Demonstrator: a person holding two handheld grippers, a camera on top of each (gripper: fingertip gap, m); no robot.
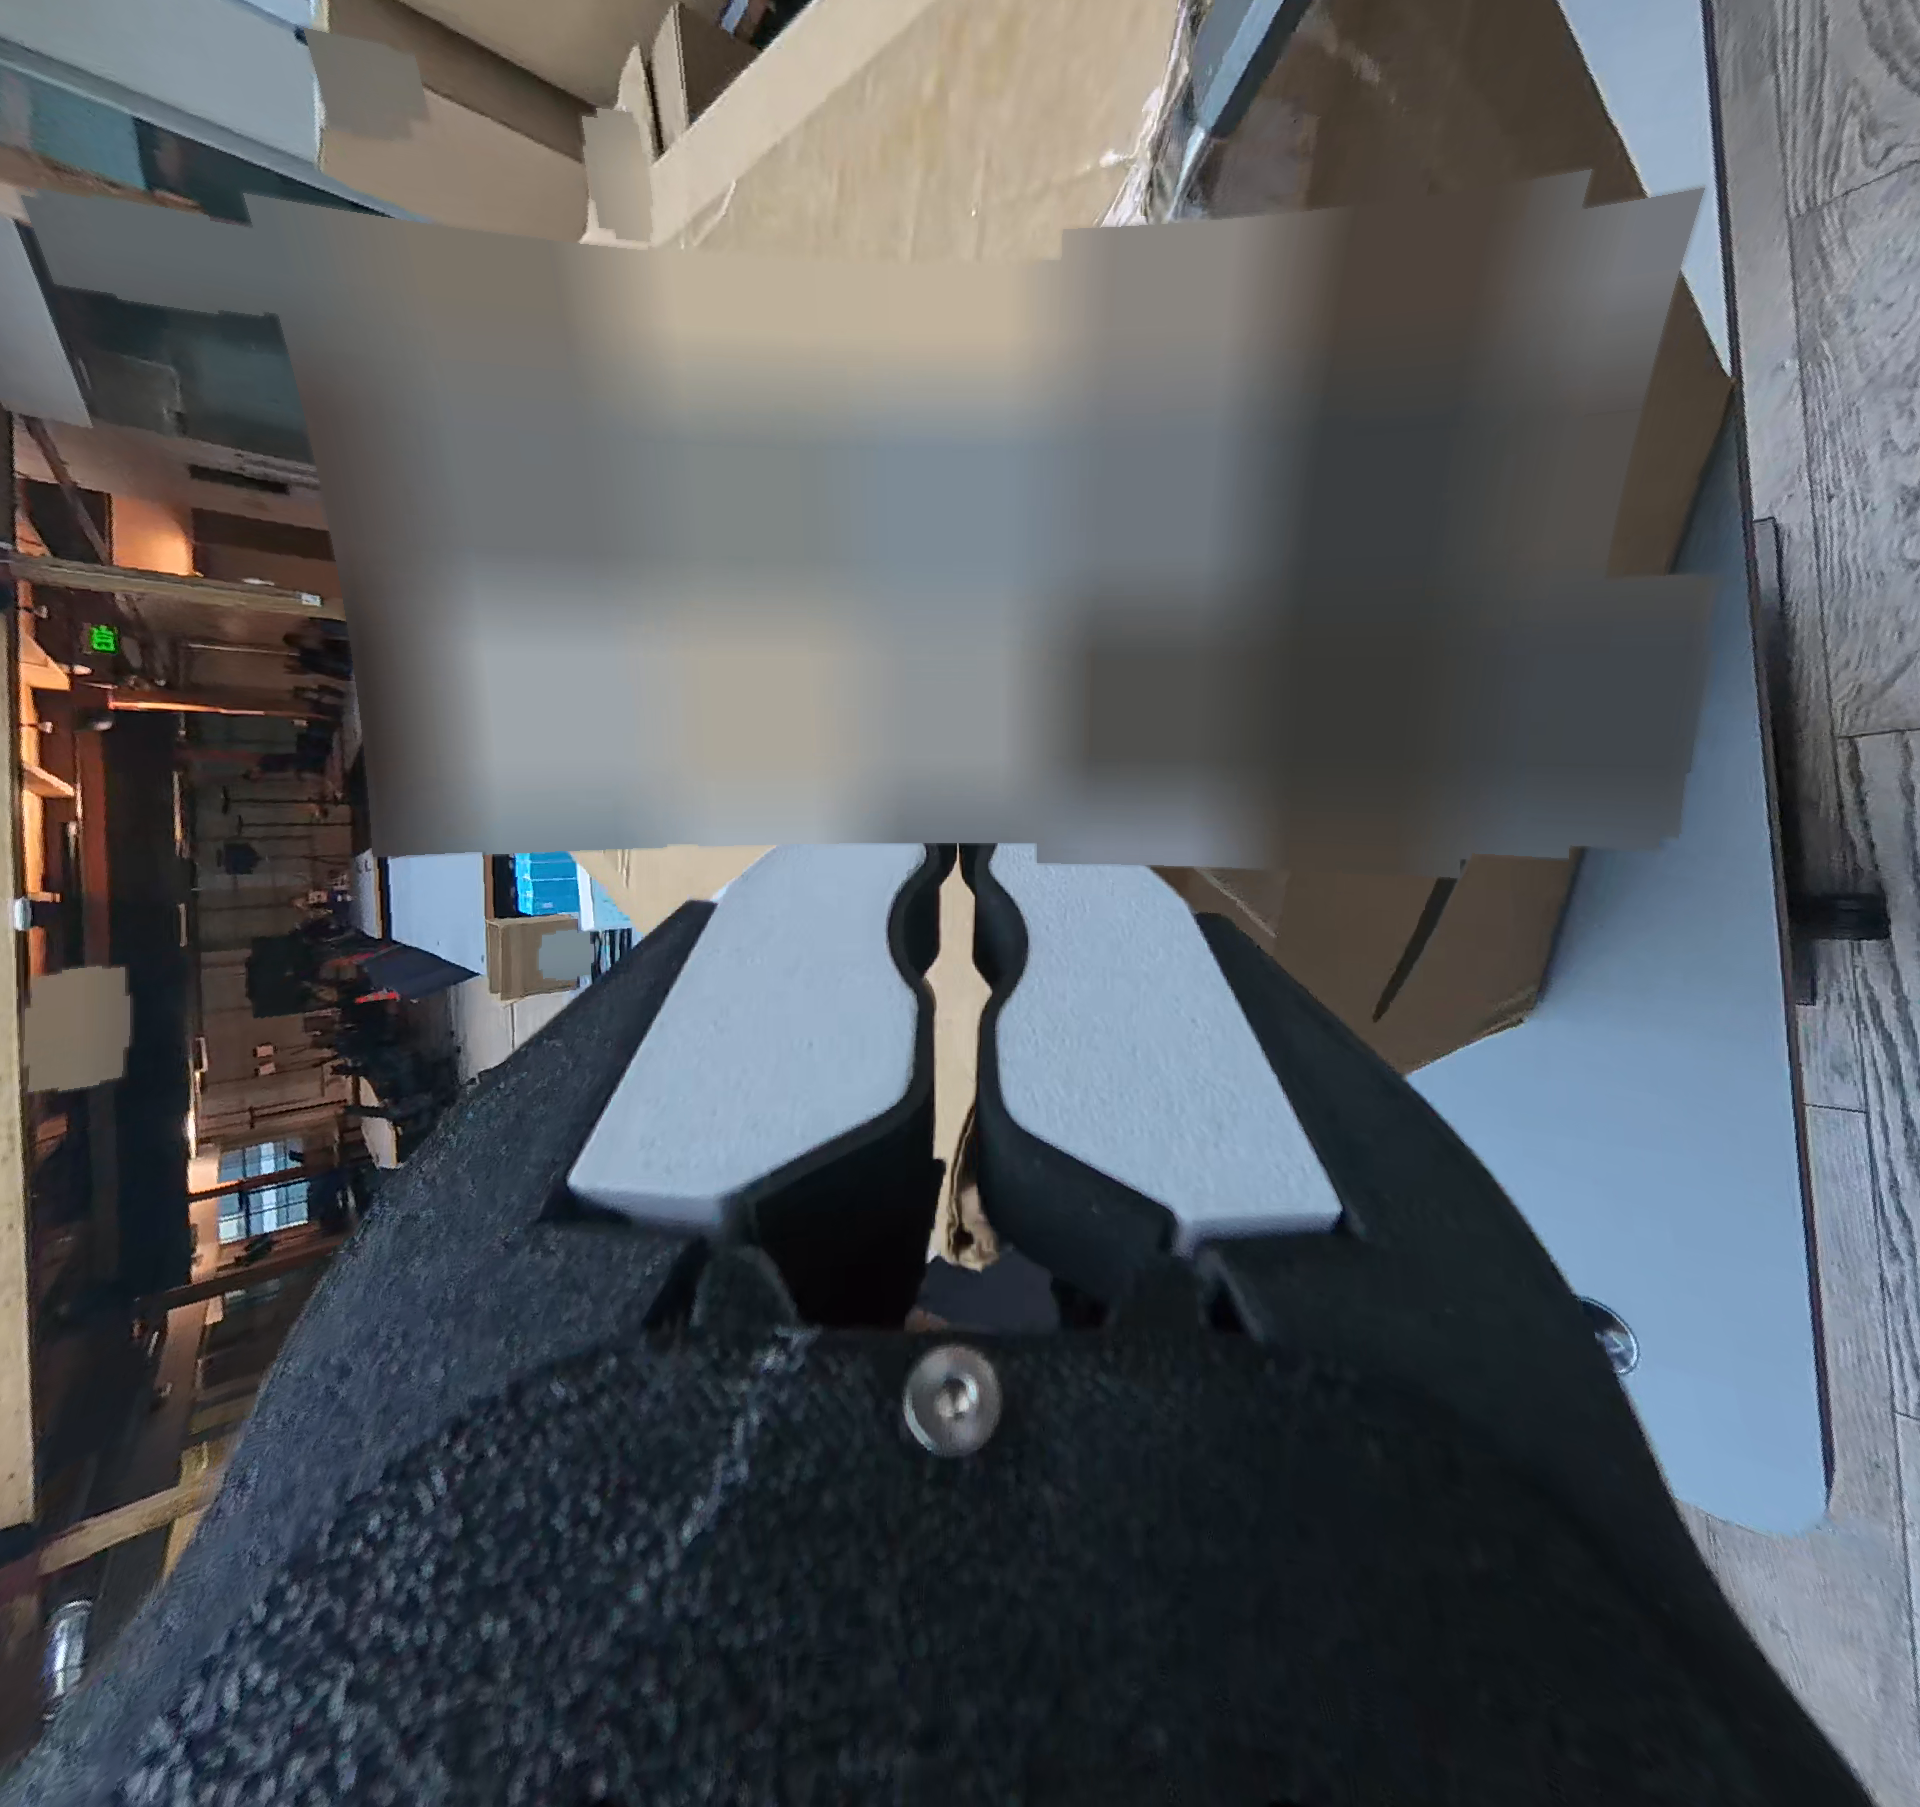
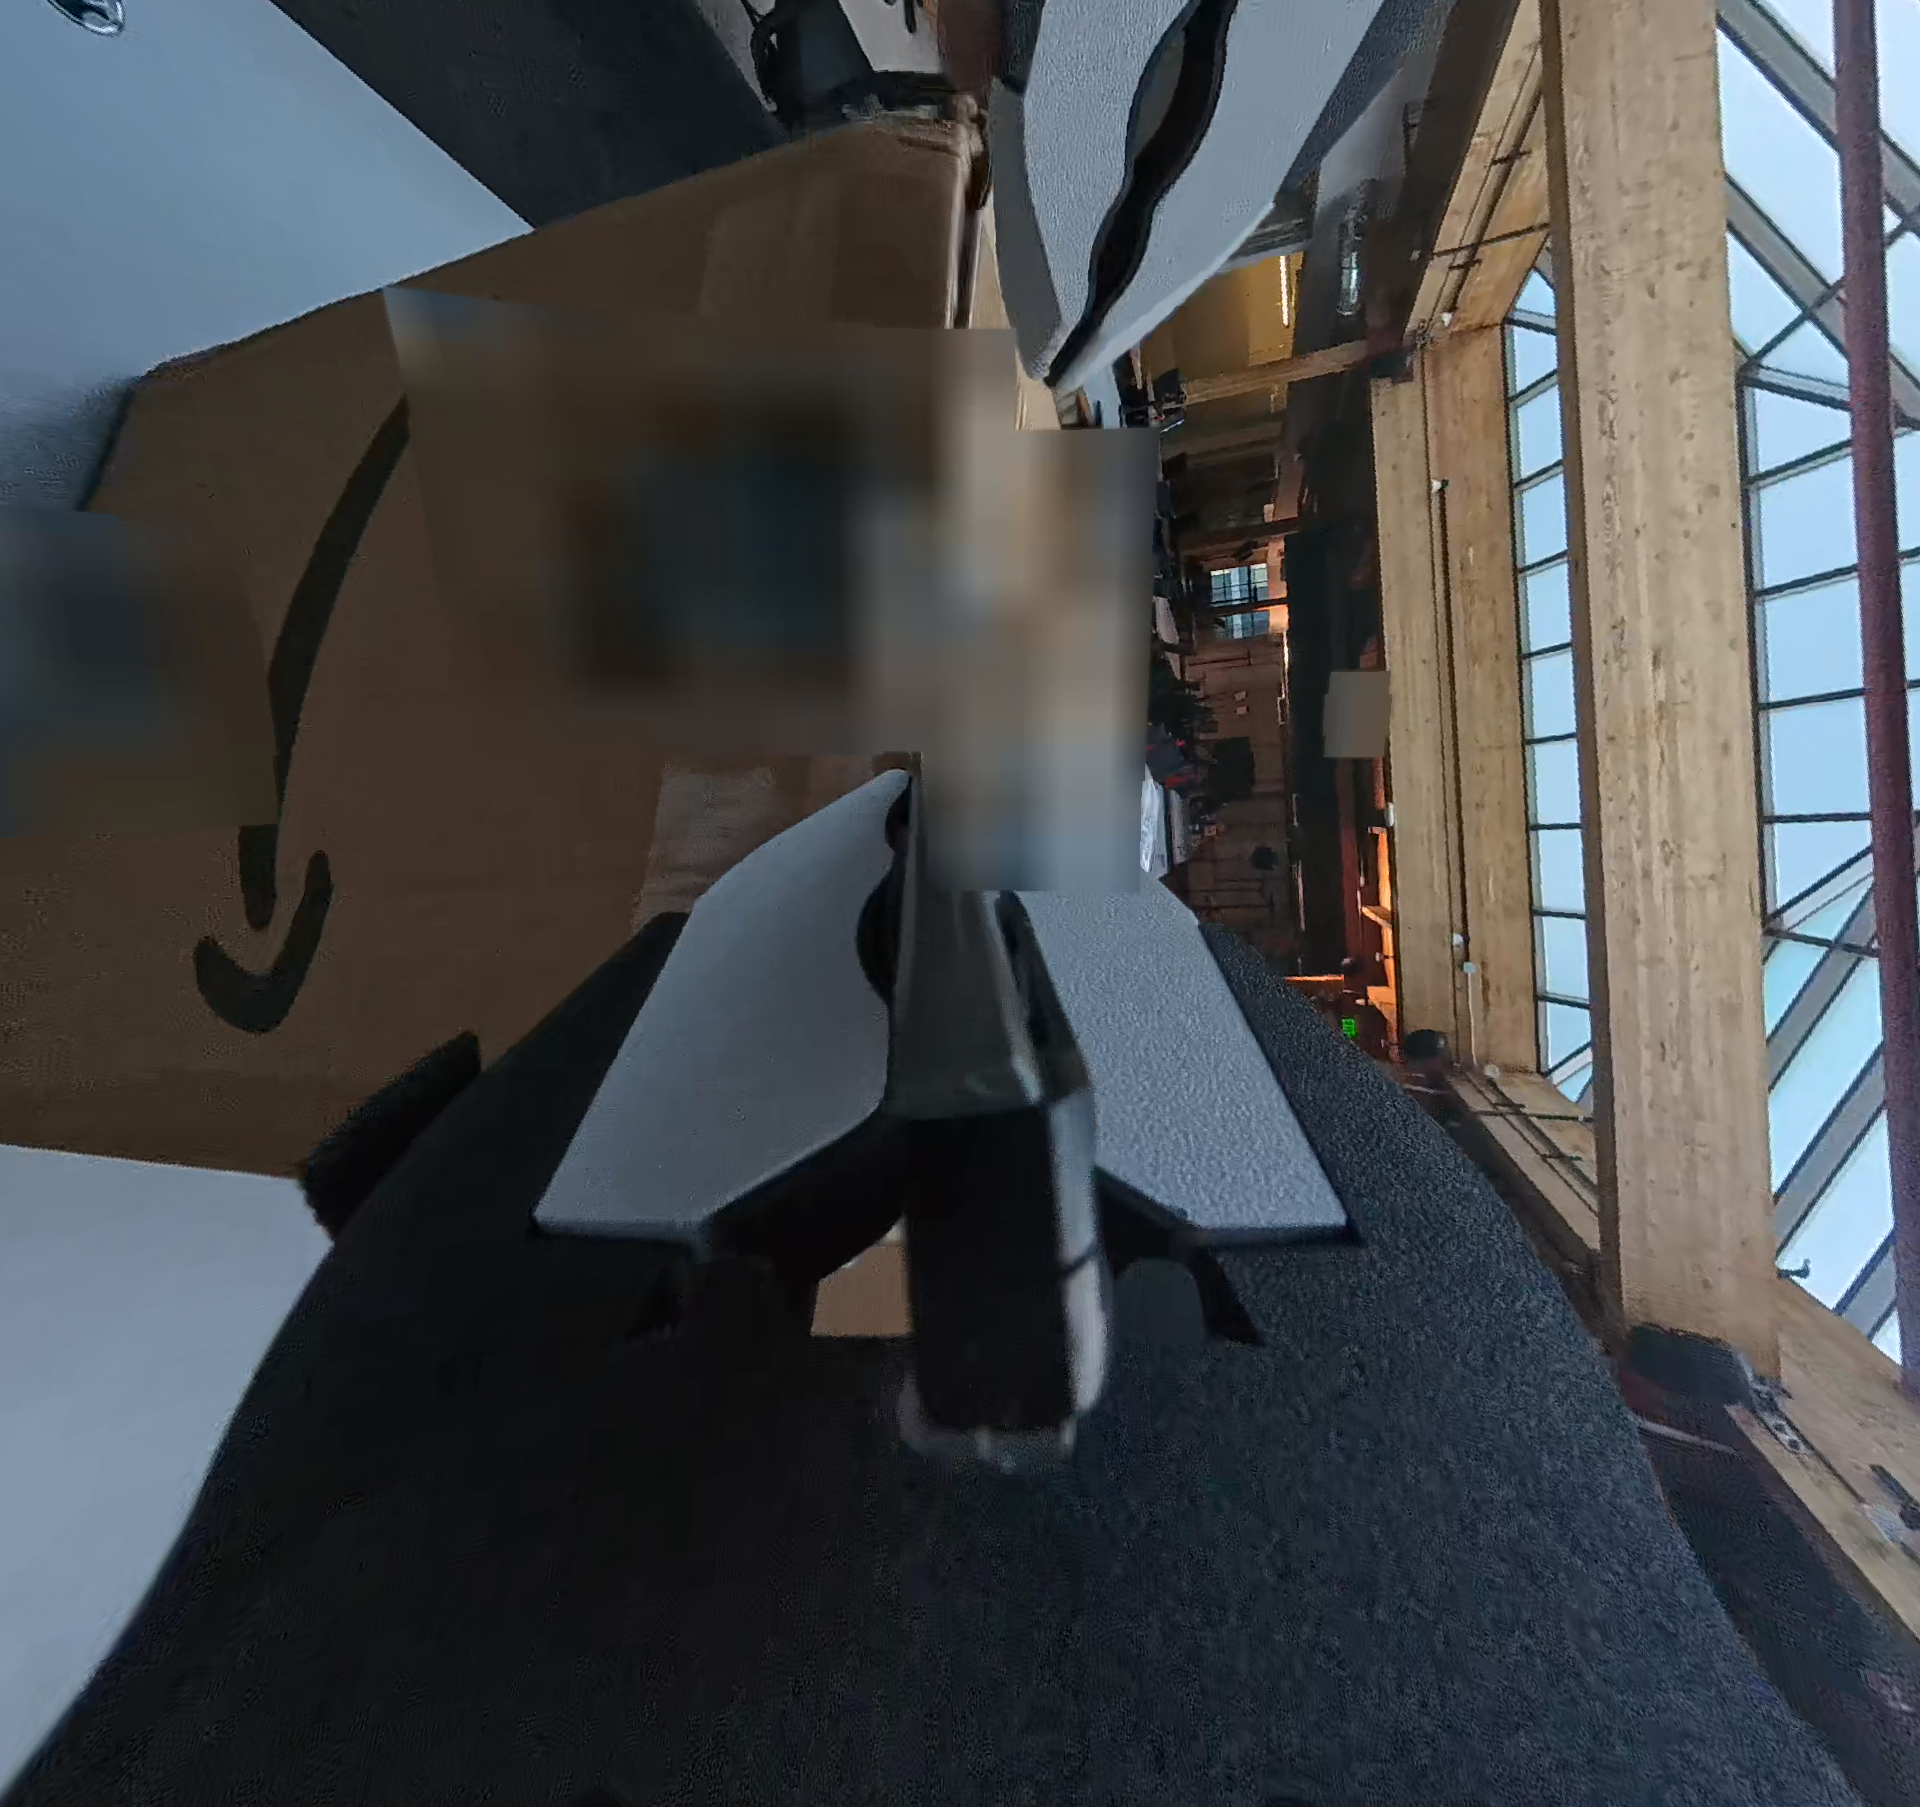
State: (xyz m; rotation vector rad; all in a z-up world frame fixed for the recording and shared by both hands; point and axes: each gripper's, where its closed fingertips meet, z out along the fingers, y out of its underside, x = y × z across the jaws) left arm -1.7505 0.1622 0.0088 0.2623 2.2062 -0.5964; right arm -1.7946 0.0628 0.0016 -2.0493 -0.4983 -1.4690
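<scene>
your left gripper (image 1: 958, 884) has its fingers pressed nearly together, with only a thin slit between the wavy black pads (image 1: 1000, 936). down in that slit there's a thin brownish strip (image 1: 964, 1196) pinched in. it looks like a cardboard edge, but i can't say for sure since the tips run under a blurred patch. past the fingers sits a brown cardboard box (image 1: 1475, 968) lying on a white tabletop (image 1: 1683, 1238), with more open cardboard boxes (image 1: 914, 74) stacked further back. the wood-look floor (image 1: 1849, 407) runs along the right edge of that view.

your right gripper (image 2: 940, 853) is clamped on a flat black thing (image 2: 987, 1186) with a shiny edge. it stands edge-on between the two grey fingers (image 2: 748, 1030) and sticks back toward the camera, its near end blurry. the left finger lies flat against its side. just beside that left finger is the brown cardboard box (image 2: 468, 822) with a black curved arrow mark (image 2: 281, 770) printed on it, resting on the white tabletop (image 2: 156, 199). your other gripper (image 2: 1174, 147) shows at the top of this view, right at the far edge of the box. off to the right there are big wooden beams (image 2: 1652, 614) and a slanted window (image 2: 1829, 666).
</scene>
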